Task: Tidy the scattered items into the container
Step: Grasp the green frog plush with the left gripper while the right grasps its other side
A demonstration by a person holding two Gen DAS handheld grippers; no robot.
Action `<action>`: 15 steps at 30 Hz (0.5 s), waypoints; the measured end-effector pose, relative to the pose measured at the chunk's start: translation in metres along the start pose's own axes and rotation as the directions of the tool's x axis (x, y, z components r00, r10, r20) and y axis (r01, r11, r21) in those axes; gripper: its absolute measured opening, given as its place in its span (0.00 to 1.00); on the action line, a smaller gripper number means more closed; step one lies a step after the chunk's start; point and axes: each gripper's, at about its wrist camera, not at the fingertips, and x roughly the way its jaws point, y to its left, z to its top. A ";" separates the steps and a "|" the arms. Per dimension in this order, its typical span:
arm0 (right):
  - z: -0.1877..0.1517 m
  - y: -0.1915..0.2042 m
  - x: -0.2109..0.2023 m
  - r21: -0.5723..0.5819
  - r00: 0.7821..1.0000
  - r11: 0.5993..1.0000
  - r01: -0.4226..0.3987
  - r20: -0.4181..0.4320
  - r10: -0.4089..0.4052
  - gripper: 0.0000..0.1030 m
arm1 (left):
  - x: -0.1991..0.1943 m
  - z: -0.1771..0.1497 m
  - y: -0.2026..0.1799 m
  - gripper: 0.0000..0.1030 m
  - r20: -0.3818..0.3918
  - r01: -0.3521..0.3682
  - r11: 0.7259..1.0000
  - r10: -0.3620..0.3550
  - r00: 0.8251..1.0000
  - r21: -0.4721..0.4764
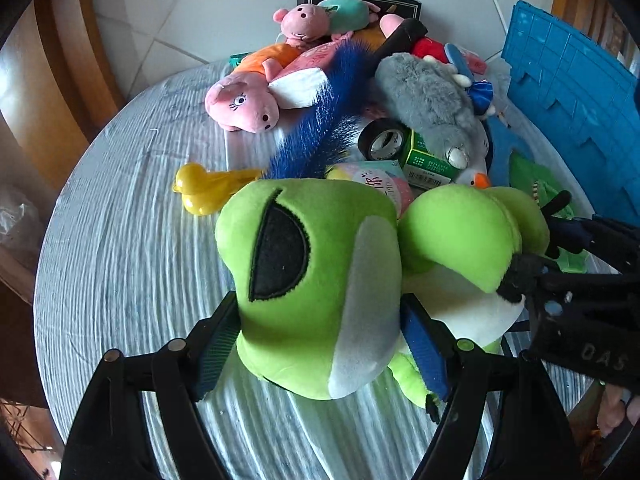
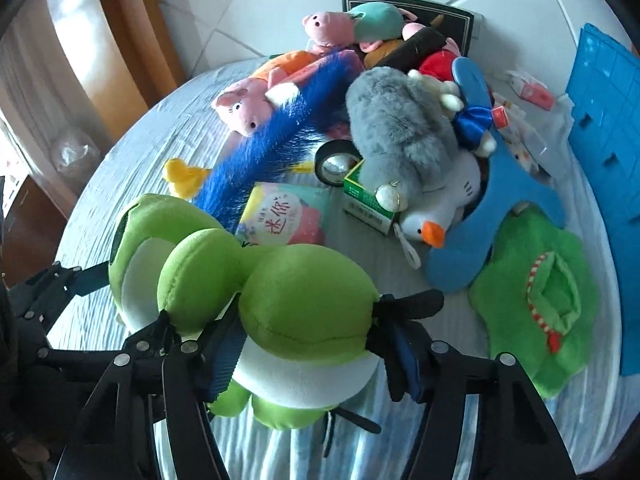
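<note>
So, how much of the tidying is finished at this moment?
Little looks done: only some small plush toys sit in the dark box. In hand: the left gripper and right gripper both clamp the green frog plush. Left: pink pig plush, tape roll, grey plush, others.

frog plush (image 1: pixel 320 280): its lower body and legs are hidden behind its own head in the left wrist view; the feet sit behind a blue finger pad (image 1: pixel 426 356).
dark box (image 2: pixel 460 16): mostly covered by the small plush toys piled in it; only the back rim and one corner show.
blue crate (image 1: pixel 576 92): cut off by the right edge in both views.
pastel packet (image 1: pixel 380 184): its lower half is behind the frog in the left wrist view.
green carton (image 2: pixel 366 200): print too small to read; the grey furry toy (image 2: pixel 400 128) covers its top.
person's hand (image 1: pixel 618 412): only fingertips show at the picture's edge.
</note>
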 end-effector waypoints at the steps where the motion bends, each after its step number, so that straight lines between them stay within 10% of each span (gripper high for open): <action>1: 0.001 -0.003 0.003 0.011 1.000 1.000 -0.002 -0.002 0.002 0.62 | 0.001 0.000 -0.001 0.76 -0.003 -0.001 1.000 0.001 1.000 0.002; 15: -0.002 0.002 -0.025 -0.027 0.999 1.000 0.002 0.052 -0.001 0.50 | -0.036 -0.001 -0.006 0.59 0.080 0.020 0.999 -0.024 0.997 0.048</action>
